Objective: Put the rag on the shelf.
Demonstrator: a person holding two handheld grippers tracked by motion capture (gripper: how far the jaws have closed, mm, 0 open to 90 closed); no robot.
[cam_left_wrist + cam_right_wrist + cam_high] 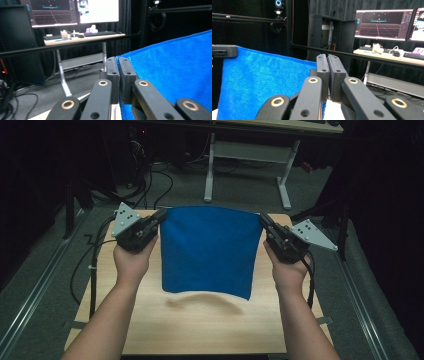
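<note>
Both tongs, left (161, 215) and right (263, 220), were clenched on the blue cloth's (210, 247) top corners; keeping it taut and level above the desk (200, 330) seemed wise

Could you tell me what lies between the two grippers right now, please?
The blue cloth spans the gap in the high view, held by its top corners by the left gripper and the right gripper.

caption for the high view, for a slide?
Left gripper and right gripper each pinch a top corner of a blue cloth, hanging above the wooden table.
</note>
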